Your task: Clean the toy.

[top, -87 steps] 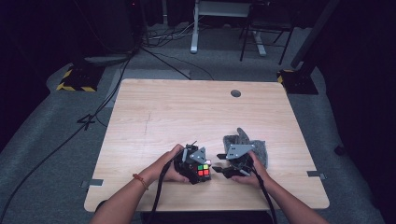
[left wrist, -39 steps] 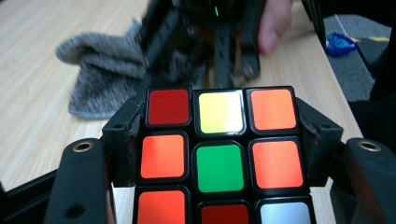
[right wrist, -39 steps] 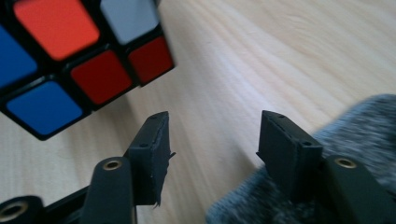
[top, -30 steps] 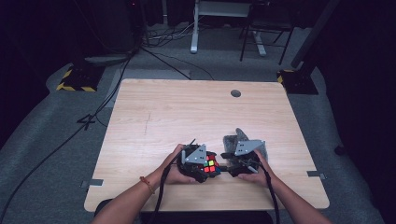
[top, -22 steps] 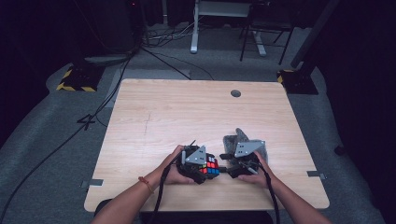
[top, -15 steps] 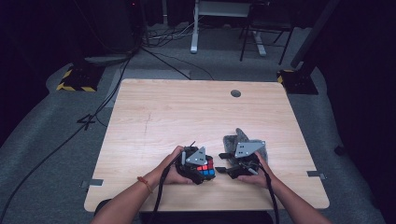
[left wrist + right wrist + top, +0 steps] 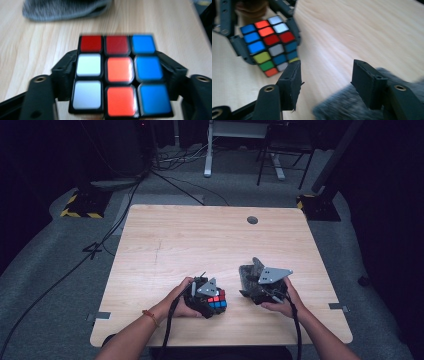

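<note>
A Rubik's cube (image 7: 217, 301) sits between the jaws of my left gripper (image 7: 212, 299) near the table's front edge. In the left gripper view the cube (image 7: 117, 75) shows white, orange, red and blue squares. My left gripper (image 7: 117, 65) has just been opening its jaws, and the black pads still lie against the cube's two sides. In the right gripper view the cube (image 7: 268, 45) lies ahead at upper left. My right gripper (image 7: 325, 72) stands open with bare wood between its jaws. A grey fuzzy cloth (image 7: 342, 107) lies under it, and from above the cloth (image 7: 248, 272) is beside my right gripper (image 7: 248, 287).
The wooden table (image 7: 200, 240) has a round cable hole (image 7: 252, 220) near its far edge. Cables cross the grey floor (image 7: 75, 265) at the left. Yellow-and-black bases (image 7: 80, 206) and desk legs (image 7: 207, 150) stand beyond the table. The grey cloth (image 7: 65, 8) lies past the cube.
The cube in my left gripper has turned and now shows red and blue squares on top. My right gripper has risen a little above the grey cloth.
</note>
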Action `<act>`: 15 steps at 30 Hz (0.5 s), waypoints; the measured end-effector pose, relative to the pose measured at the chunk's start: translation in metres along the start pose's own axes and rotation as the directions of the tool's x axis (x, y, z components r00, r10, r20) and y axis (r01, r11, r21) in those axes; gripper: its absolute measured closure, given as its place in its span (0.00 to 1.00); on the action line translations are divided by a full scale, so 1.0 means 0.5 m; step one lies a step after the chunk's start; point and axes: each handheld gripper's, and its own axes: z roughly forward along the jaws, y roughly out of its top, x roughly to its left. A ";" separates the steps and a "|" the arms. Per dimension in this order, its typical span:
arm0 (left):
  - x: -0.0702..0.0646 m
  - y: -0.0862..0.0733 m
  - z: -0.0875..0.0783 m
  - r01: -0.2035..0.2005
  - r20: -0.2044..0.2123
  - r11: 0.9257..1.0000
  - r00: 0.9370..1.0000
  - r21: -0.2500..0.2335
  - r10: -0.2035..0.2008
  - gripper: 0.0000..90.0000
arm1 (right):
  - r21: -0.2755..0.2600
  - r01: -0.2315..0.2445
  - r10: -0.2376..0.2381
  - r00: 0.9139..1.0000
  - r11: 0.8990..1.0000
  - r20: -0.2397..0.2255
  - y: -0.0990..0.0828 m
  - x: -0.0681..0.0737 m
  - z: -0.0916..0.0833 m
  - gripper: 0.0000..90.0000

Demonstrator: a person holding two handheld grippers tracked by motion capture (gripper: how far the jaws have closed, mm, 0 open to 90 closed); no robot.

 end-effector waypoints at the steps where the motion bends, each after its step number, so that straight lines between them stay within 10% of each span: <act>1: -0.001 -0.002 0.001 0.003 0.002 1.000 1.000 0.004 -0.003 0.31 | 0.006 0.005 -0.005 1.000 1.000 0.031 0.004 -0.006 -0.010 0.46; 9: 0.000 -0.009 0.000 0.033 0.003 0.999 0.999 0.019 -0.033 0.24 | 0.084 -0.051 0.035 0.983 0.995 0.181 -0.023 -0.067 -0.067 0.44; 15: -0.002 -0.010 -0.004 0.053 -0.004 0.999 0.999 0.008 -0.053 0.18 | 0.139 -0.142 0.117 0.978 0.980 0.170 -0.088 -0.104 -0.047 0.42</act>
